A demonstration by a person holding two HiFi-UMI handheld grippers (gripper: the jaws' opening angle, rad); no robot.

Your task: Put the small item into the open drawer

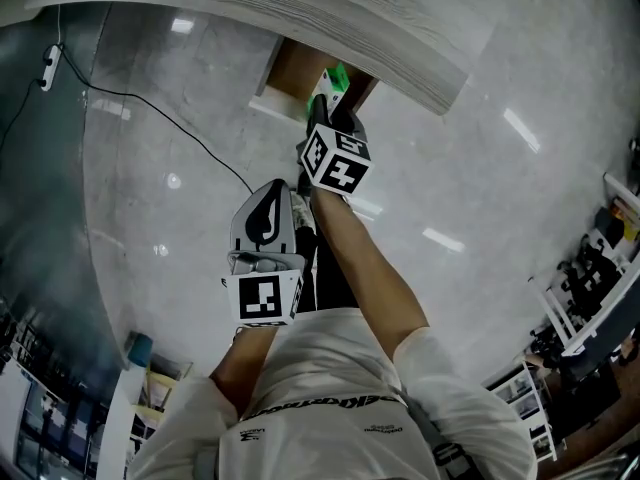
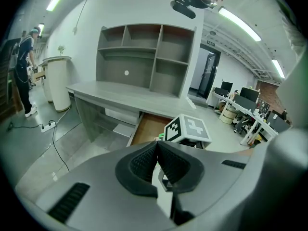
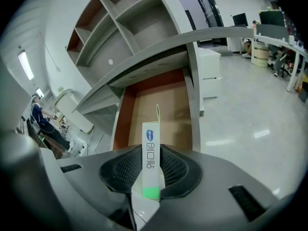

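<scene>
My right gripper (image 3: 150, 150) is shut on a small upright white box (image 3: 150, 160) with a blue logo and a green end. It hangs over the open wooden drawer (image 3: 166, 107) under the grey desk (image 3: 144, 57). The head view shows this gripper (image 1: 330, 103) reaching to the drawer (image 1: 295, 73), the box's green end (image 1: 340, 75) just showing. My left gripper (image 2: 157, 147) is shut with nothing between its pads. It hangs lower and nearer to me (image 1: 270, 193), pointing toward the drawer (image 2: 149, 128) and the right gripper's marker cube (image 2: 188, 128).
A shelf unit (image 2: 144, 57) stands on the desk. A power strip and cable (image 2: 48, 125) lie on the floor at left, near a white round bin (image 2: 57, 83) and a person (image 2: 24, 66). A white cabinet (image 3: 209, 73) stands right of the drawer.
</scene>
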